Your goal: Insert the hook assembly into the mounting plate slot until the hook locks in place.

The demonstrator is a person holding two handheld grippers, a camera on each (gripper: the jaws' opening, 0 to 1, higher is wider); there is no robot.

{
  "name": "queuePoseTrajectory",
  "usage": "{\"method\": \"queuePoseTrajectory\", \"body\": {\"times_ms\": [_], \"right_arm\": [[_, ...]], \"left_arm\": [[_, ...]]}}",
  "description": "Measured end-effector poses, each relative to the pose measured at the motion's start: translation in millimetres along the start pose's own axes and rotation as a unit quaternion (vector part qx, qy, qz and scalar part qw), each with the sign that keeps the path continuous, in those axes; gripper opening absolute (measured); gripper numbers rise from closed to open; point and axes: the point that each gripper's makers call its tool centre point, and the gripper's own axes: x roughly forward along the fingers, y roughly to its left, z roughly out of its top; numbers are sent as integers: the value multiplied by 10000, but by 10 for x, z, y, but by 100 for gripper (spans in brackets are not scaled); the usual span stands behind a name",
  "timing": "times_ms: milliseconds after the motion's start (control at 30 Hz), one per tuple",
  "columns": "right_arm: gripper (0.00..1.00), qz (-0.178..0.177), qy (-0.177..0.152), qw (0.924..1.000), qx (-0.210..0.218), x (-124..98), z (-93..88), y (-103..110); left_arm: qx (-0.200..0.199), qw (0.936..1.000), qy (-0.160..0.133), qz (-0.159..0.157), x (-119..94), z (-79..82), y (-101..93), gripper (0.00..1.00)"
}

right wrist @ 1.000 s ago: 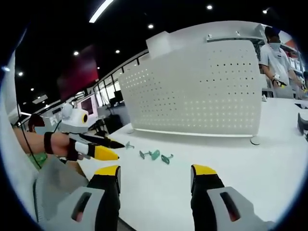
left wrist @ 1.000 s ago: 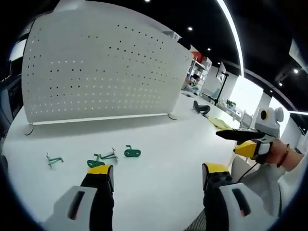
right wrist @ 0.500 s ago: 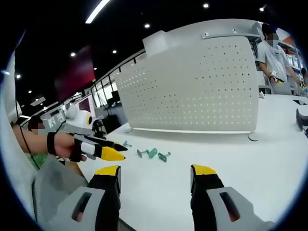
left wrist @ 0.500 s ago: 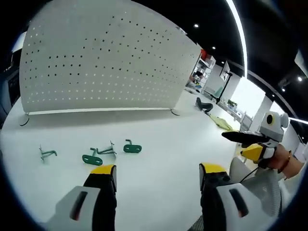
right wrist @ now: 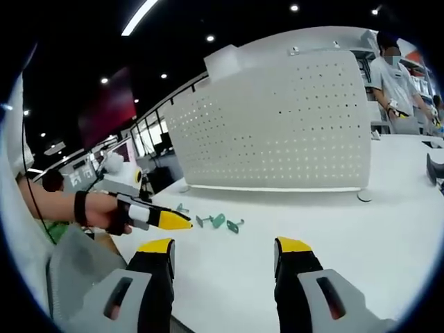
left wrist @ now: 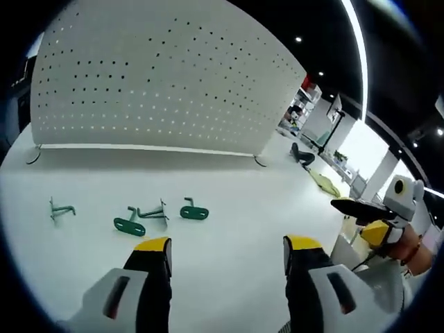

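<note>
Meanwhile, both yellow-tipped grippers hang empty over the white tabletop (left wrist: 229,243), the left gripper (left wrist: 227,251) with its jaws spread wide and the right gripper (right wrist: 223,253) likewise parted. Over the past second the left gripper view has closed in on the small green metal hook pieces (left wrist: 132,216), which now lie a little nearer its jaws, scattered flat on the table in front of the tall white perforated mounting panel (left wrist: 159,83) and well apart from it. Seen from the right gripper view, the left gripper's tips (right wrist: 170,220) have edged toward those same green hooks (right wrist: 220,222) but touch none of them. That drift suggests the reach for a hook assembly is under way; nothing is grasped, and insertion into the panel has not begun.
</note>
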Motion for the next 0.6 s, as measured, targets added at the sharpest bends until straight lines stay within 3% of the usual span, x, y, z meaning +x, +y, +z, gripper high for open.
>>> {"method": "queuePoseTrajectory", "body": {"times_ms": [600], "right_arm": [[59, -158, -15, 9998, 93, -77, -19, -132]], "left_arm": [[-276, 9996, 21, -11, 282, 58, 12, 67]]}}
